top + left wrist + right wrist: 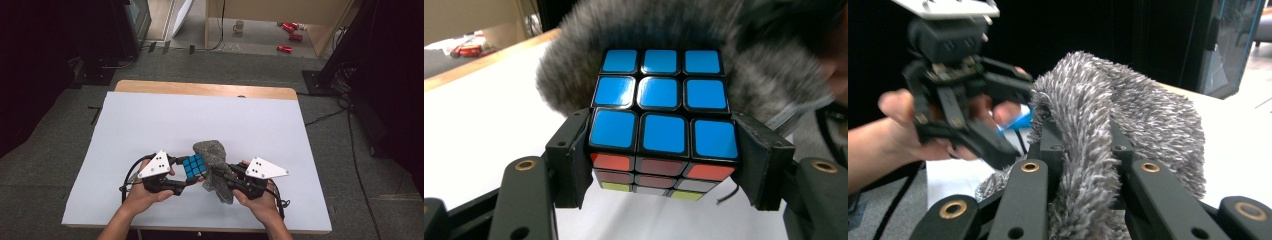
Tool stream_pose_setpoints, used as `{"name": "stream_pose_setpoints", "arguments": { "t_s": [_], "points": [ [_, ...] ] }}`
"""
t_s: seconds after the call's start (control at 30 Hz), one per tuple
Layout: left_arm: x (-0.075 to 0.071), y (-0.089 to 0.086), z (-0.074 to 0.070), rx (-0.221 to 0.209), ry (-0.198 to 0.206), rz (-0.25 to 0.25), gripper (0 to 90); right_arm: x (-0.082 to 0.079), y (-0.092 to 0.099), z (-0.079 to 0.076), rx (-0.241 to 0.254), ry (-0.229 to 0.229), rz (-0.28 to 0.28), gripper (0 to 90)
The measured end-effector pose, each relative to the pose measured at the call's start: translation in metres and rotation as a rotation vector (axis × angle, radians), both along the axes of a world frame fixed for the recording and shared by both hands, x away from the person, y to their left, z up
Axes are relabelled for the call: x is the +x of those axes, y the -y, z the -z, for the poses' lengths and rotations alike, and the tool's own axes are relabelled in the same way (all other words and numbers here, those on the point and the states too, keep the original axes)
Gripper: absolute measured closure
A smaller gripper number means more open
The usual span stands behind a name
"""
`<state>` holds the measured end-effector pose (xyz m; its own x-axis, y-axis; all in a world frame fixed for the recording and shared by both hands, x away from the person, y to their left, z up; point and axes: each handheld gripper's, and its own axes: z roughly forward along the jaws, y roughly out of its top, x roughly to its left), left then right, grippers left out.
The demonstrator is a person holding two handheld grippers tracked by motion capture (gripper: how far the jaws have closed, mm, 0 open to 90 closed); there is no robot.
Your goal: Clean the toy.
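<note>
High view looks down; gripper views close, sharing the cube [663,122]

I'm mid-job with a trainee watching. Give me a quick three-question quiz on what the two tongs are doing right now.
1. True or false: the left tongs are clamped on the puzzle cube.
2. What do the right tongs hold? A) a red can B) the grey fuzzy cloth C) a mug
3. What colour is the cube face turned toward the camera in the left gripper view?

Key
1. True: both jaws press on the cube's sides.
2. B: the cloth is pinched between the jaws and bulges above them.
3. Blue, all nine squares.
</note>
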<state>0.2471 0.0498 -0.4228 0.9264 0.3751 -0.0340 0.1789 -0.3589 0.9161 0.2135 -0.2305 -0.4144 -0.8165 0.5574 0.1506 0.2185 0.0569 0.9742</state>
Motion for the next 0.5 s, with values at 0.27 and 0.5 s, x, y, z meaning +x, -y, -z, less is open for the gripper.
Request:
{"name": "stream_pose_setpoints", "arguments": {
  "t_s": [0.27,0.5],
  "points": [
    [0.000,-0.005,-0.004,-0.045,-0.002,-0.005,34.2,0.003,0.001,0.004,-0.015,-0.019,0.011,77.7],
    [0.005,-0.024,-0.013,-0.194,-0.008,-0.072,34.2,0.009,0.004,0.015,-0.023,-0.049,0.062,77.7]
  ]
}}
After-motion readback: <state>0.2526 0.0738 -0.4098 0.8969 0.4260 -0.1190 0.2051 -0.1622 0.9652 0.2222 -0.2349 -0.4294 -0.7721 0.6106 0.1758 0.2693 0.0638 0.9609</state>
